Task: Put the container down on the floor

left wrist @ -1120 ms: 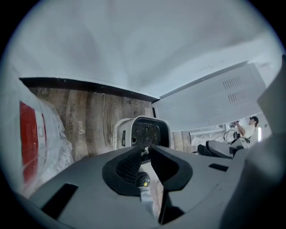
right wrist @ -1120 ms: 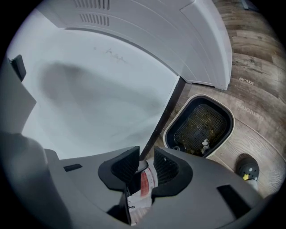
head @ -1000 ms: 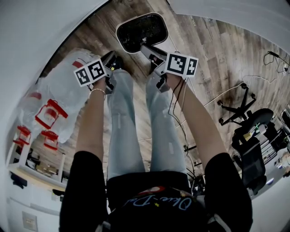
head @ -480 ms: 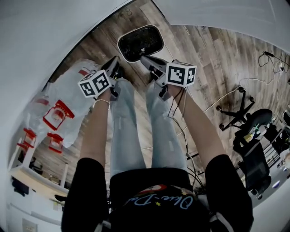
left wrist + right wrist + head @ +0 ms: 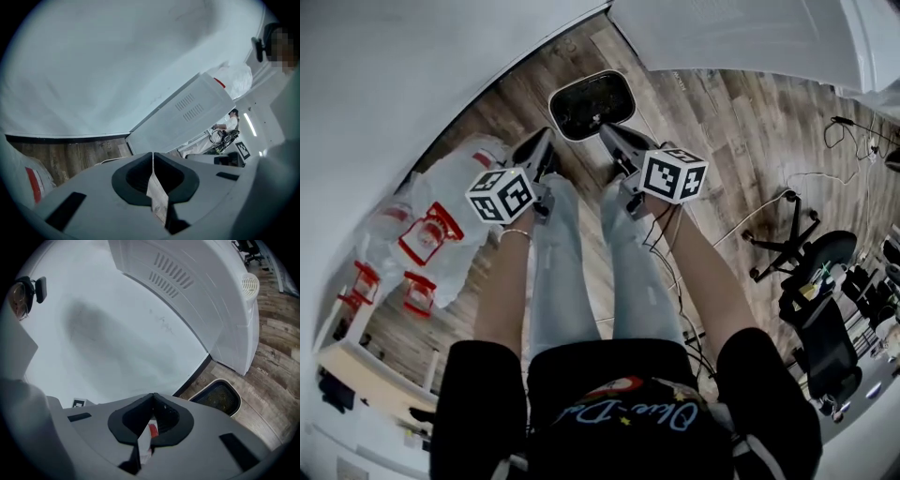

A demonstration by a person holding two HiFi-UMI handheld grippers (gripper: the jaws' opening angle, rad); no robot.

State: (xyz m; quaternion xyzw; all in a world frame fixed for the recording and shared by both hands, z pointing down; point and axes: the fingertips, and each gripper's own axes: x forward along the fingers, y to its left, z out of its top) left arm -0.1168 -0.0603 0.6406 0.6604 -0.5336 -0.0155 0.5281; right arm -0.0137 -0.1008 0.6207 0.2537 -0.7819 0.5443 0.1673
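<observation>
The container (image 5: 592, 103) is a dark oval tub with a white rim. It stands on the wooden floor by the white wall, and it also shows low at the right of the right gripper view (image 5: 218, 397). My left gripper (image 5: 538, 146) hangs over the floor just left of the container and nearer to me, its jaws shut with nothing between them (image 5: 153, 153). My right gripper (image 5: 613, 139) is held above the container's near edge, clear of it. Its tips meet as well, empty (image 5: 153, 394).
White plastic bags with red print (image 5: 431, 211) lie on the floor at the left. The person's legs in light jeans (image 5: 553, 272) stand below the grippers. A white vented unit (image 5: 187, 277) stands behind the container. An office chair (image 5: 811, 248) and cables (image 5: 759, 202) are at the right.
Both grippers have risen up and away from the container, and it stays on the floor. The right gripper, which was at the container's rim, is now clear of it.
</observation>
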